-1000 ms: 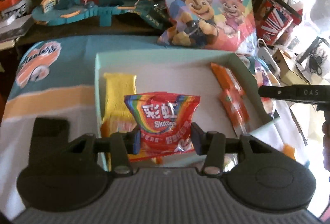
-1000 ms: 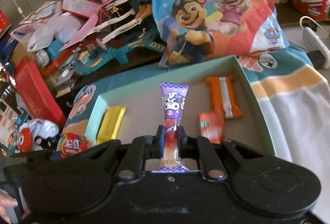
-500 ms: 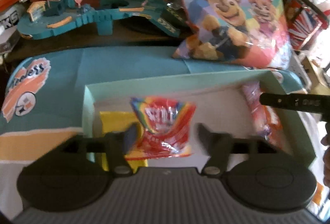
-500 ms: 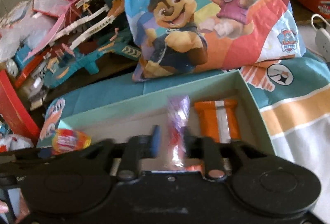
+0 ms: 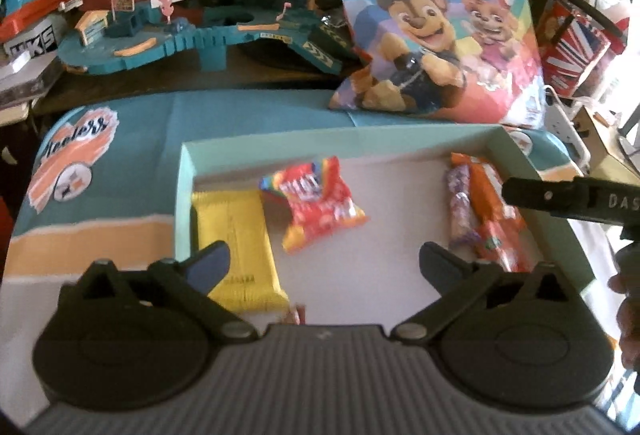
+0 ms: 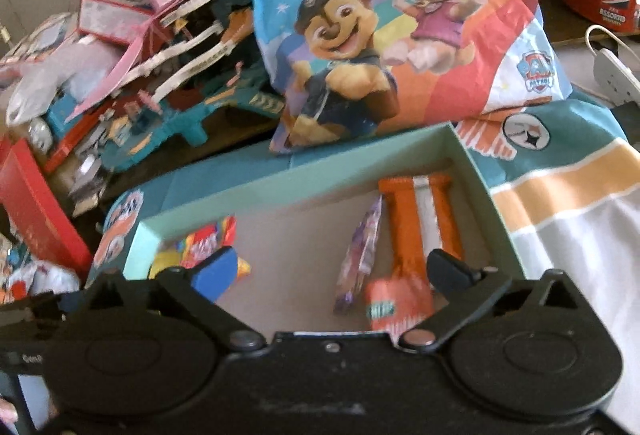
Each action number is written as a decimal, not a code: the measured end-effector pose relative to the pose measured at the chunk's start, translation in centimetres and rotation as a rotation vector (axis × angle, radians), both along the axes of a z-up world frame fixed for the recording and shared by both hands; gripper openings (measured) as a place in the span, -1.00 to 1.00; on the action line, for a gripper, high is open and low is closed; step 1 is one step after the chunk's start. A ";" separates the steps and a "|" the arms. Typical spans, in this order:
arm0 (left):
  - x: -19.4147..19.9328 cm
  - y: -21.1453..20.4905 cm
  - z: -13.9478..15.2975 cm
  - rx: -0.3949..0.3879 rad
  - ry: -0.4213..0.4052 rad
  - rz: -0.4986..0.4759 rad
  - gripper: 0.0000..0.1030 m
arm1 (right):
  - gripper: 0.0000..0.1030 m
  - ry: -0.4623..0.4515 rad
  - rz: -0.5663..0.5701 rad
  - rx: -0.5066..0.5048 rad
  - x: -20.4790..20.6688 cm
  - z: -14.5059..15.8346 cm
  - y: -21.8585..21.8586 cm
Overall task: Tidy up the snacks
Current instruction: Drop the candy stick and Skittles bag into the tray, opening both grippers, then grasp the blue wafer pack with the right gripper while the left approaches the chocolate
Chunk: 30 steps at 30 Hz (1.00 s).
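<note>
Left wrist view: the left gripper (image 5: 324, 263) has just been opening and its jaws now stand wide apart with nothing pressed between them, above the pale green box (image 5: 182, 195). The red Skittles bag (image 5: 320, 201) lies loose and tilted on the box floor ahead of the gripper, its corner touching the yellow bar (image 5: 236, 243) that lies along the box's left wall. At the right side of the box the purple candy (image 5: 458, 211) rests against the orange packs (image 5: 492, 215). The tip of the right gripper (image 5: 560, 195) reaches in from the right edge, over the box's right wall. Right wrist view: the right gripper (image 6: 334, 267) has also just been opening; its jaws are spread, and the purple candy (image 6: 362, 255) lies free on the box floor between them, clear of both pads, leaning against the long orange pack (image 6: 416, 219). A small orange pack (image 6: 394, 301) sits just in front of it. The Skittles bag (image 6: 208, 243) shows blurred behind the blue pad (image 6: 216, 271). A big cartoon snack bag (image 6: 384, 27) stands behind the box on the striped cloth (image 6: 568, 195).
</note>
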<state>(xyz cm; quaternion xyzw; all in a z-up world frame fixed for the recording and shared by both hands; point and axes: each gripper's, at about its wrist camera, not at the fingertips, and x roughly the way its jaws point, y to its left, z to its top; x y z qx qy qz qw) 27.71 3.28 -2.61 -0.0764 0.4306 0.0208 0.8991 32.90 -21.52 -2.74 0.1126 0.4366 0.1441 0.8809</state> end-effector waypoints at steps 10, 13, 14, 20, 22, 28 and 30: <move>-7.8 -1.1 0.7 -0.019 0.020 -0.016 1.00 | 1.00 0.039 0.019 0.005 -7.9 1.6 -1.1; -10.2 -1.4 1.3 -0.021 0.009 -0.019 1.00 | 1.00 0.046 0.039 0.000 -10.6 2.1 -1.3; -11.0 -1.5 1.5 -0.020 0.007 -0.020 1.00 | 1.00 0.046 0.046 -0.004 -11.6 2.2 -1.4; -14.7 -2.0 2.2 -0.008 -0.003 -0.030 1.00 | 1.00 0.065 0.064 -0.008 -16.0 2.1 -1.9; -15.7 -2.2 2.1 -0.009 -0.001 -0.035 1.00 | 1.00 0.073 0.063 -0.007 -17.3 2.0 -2.1; -18.4 -2.5 1.2 -0.013 0.015 -0.039 1.00 | 1.00 0.091 0.056 -0.012 -20.1 1.6 -2.8; -19.3 -2.5 0.9 -0.013 0.017 -0.046 1.00 | 1.00 0.094 0.055 -0.016 -21.0 1.6 -3.1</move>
